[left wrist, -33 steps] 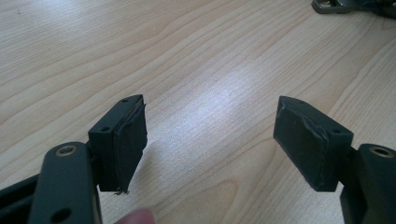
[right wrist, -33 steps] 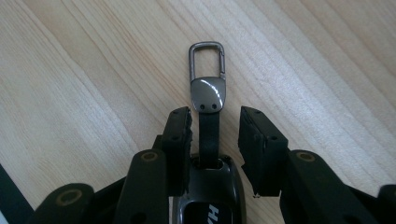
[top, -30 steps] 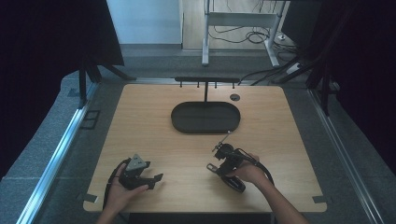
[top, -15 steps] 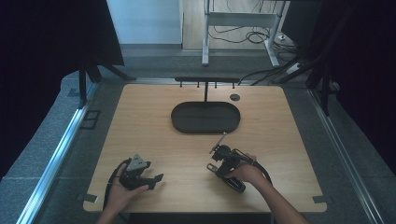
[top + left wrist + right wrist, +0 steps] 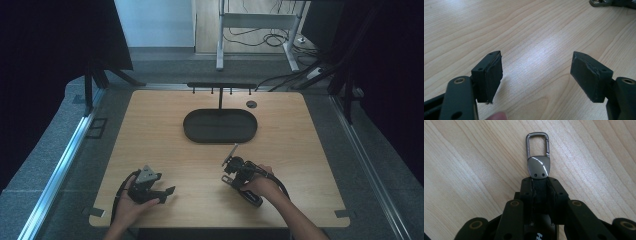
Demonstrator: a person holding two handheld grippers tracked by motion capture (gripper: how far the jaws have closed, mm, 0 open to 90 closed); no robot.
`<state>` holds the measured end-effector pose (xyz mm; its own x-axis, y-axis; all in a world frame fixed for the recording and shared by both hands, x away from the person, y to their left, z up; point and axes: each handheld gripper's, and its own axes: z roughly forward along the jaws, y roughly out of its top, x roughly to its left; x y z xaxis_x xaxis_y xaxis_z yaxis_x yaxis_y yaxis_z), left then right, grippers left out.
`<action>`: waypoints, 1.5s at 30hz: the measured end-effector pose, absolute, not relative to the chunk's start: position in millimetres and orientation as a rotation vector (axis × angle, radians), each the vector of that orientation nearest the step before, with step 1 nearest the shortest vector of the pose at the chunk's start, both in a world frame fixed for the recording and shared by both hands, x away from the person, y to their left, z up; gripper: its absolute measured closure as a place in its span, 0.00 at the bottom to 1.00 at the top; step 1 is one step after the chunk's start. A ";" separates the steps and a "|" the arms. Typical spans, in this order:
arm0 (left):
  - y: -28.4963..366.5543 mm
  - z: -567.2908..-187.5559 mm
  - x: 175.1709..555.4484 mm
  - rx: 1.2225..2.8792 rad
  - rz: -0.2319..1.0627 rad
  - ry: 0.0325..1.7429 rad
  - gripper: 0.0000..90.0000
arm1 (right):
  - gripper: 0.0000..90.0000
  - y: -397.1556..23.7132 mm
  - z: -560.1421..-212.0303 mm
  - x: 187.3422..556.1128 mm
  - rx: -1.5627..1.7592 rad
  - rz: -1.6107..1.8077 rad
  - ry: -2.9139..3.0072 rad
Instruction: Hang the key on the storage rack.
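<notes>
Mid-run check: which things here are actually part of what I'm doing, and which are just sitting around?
In play:
- key clip, its strap clamped in the right gripper, above the table
- black oval tray with its hook rack, a likely target
- left gripper, jaws apart, holding nothing

Lying about:
- desk frame and floor cables beyond the table

Overall light: table (image 5: 150,130) evenly lit from above, surroundings near black at left and right.
Glare: pale sheen on the wood between the left gripper (image 5: 536,72) pads; bright streak on the metal clip (image 5: 538,165).
Shadows: soft and short under the jaws.
Focus: the gripper views are sharp; the high view is softer, grainy.
</notes>
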<state>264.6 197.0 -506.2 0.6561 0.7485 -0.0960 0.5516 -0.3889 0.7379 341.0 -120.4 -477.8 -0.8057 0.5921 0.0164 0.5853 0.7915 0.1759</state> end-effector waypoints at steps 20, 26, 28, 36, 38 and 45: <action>194.2 -506.7 263.9 2.105 0.327 0.996 0.29 | 0.89 -117.9 -477.5 336.7 0.975 0.258 2.904; 194.8 -506.7 264.2 2.103 0.328 1.000 0.29 | 0.90 -119.0 -477.4 337.7 0.996 0.268 2.902; 195.0 -506.5 264.0 2.103 0.327 0.999 0.29 | 0.90 -119.5 -477.5 337.5 1.002 0.273 2.893; 196.3 -506.6 264.6 2.101 0.328 1.003 0.29 | 0.90 -130.5 -464.9 337.7 1.034 0.351 2.872; 195.8 -506.6 264.3 2.101 0.328 1.003 0.29 | 0.90 -134.1 -461.5 336.9 1.038 0.373 2.864; 195.1 -507.2 264.5 2.107 0.328 1.001 0.29 | 0.90 -139.8 -454.7 334.0 1.031 0.408 2.861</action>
